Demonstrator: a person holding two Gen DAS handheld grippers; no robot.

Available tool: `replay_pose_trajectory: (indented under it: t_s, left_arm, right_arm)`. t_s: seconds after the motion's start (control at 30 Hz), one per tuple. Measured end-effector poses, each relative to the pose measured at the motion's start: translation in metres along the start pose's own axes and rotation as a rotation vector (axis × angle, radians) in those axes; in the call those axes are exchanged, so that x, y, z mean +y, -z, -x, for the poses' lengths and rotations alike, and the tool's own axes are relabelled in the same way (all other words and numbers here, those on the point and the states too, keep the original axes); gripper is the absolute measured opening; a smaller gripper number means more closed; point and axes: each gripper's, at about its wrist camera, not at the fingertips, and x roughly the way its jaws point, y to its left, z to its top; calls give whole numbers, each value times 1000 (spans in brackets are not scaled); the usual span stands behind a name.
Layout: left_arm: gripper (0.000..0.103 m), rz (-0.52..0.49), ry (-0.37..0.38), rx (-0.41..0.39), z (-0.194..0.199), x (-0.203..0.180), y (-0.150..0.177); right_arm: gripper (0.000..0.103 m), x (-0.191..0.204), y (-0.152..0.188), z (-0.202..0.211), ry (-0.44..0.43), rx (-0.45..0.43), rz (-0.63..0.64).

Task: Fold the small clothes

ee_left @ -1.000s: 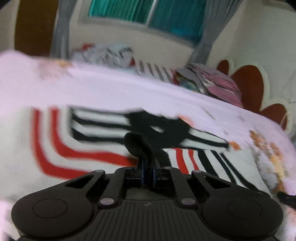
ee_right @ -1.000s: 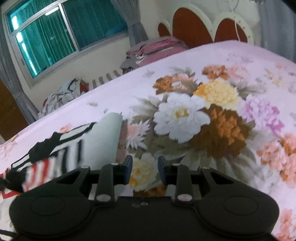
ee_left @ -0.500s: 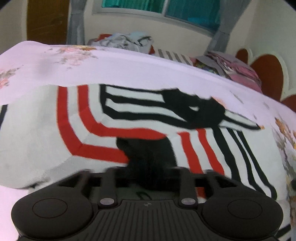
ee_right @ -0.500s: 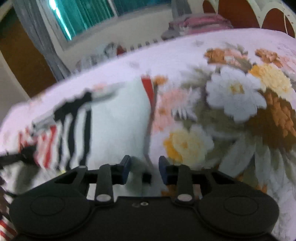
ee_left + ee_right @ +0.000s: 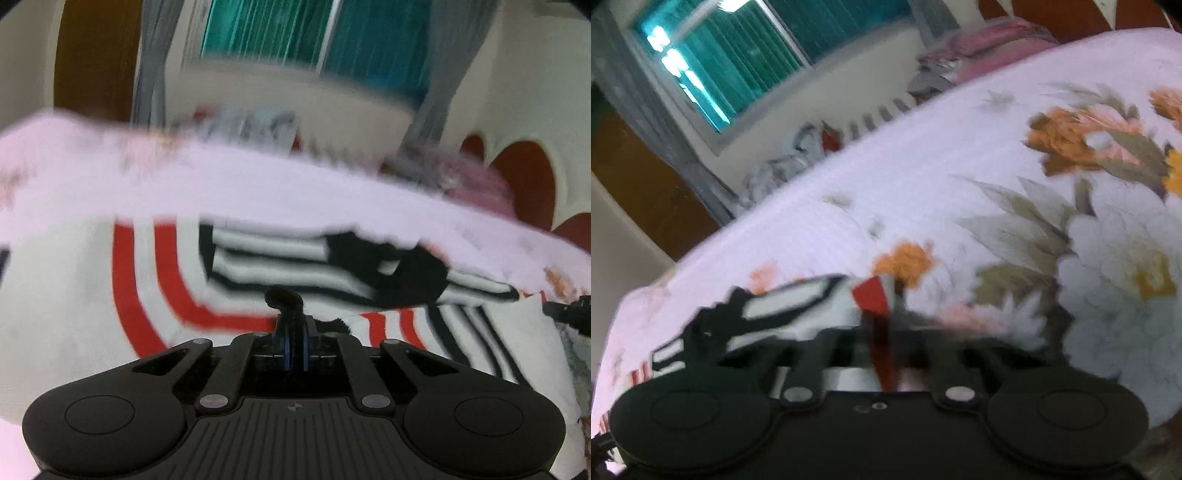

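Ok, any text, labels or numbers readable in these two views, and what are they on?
No readable text in either view.
Left tongs: only a small round crosshair mark on the housing, no letters.
Right tongs: a small embossed mark on the housing, too blurred to read.
Garment: red and black stripes only, no print.
Bedsheet: flowers only.
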Motion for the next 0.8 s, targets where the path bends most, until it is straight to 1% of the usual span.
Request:
replay_pose_trajectory:
  t_s: [0.03,0.07,0.1,0.13,0.2,0.23,0.27,0.3,0.33,0.37,0.4,0.47,0.53,0.57,0.6,0.63,0.67,0.7,0.73,0.77,0.8]
  left_arm:
    - [5,-25,-25,14,-2,-3,3]
    - [5,-37,-50,50,-9,-3,9]
    - [5,-26,-61,77,-15,-1,14]
    - [5,-9,-55,66,-17,1,17]
    - [6,-1,-48,80,-18,2,15]
    - [11,23,-40,86,-17,5,12]
    - [17,58,-39,90,-15,10,10]
    - [22,98,-58,81,-9,16,7]
    - [38,114,-94,46,0,19,5]
    - [55,114,-121,6,8,19,4]
    - [57,111,-107,-12,12,14,1]
    - [57,76,-20,10,8,-9,-4]
    - [57,-6,29,22,1,-43,-8]
    - [57,-61,60,42,-6,-64,-9]
    - [57,-96,81,52,-12,-78,-8]
    - [57,-129,87,67,-18,-91,-6]
    - [57,-162,71,93,-28,-101,-4]
    - [57,-180,55,112,-34,-104,-2]
    - [57,-189,41,123,-39,-104,-1]
    - [57,-200,14,121,-41,-99,2]
    - [56,-206,2,119,-39,-92,1]
  right_arm:
    - [7,5,3,3,16,-10,36]
    - [7,6,8,-4,44,19,64]
    - [7,2,15,-14,70,62,70]
    - [7,-2,18,-15,58,55,54]
    - [7,-2,15,-14,59,61,51]
    - [12,0,14,-12,72,57,63]
    - [27,2,12,-6,94,34,74]
    - [30,4,9,3,115,-3,91]
    - [31,7,7,10,114,-24,108]
    - [30,10,5,15,94,-26,124]
    - [29,17,5,16,66,-16,150]
    - [29,38,13,11,29,12,241]
    - [29,62,23,-1,-15,49,311]
    - [29,72,28,-7,-28,67,338]
    - [28,82,33,-12,-44,82,368]
    - [27,89,35,-16,-55,89,392]
    - [27,93,37,-18,-61,97,419]
    - [27,94,36,-20,-54,101,444]
    - [23,90,33,-20,-50,101,456]
    - [17,83,28,-19,-23,93,462]
    - [13,72,23,-20,53,77,454]
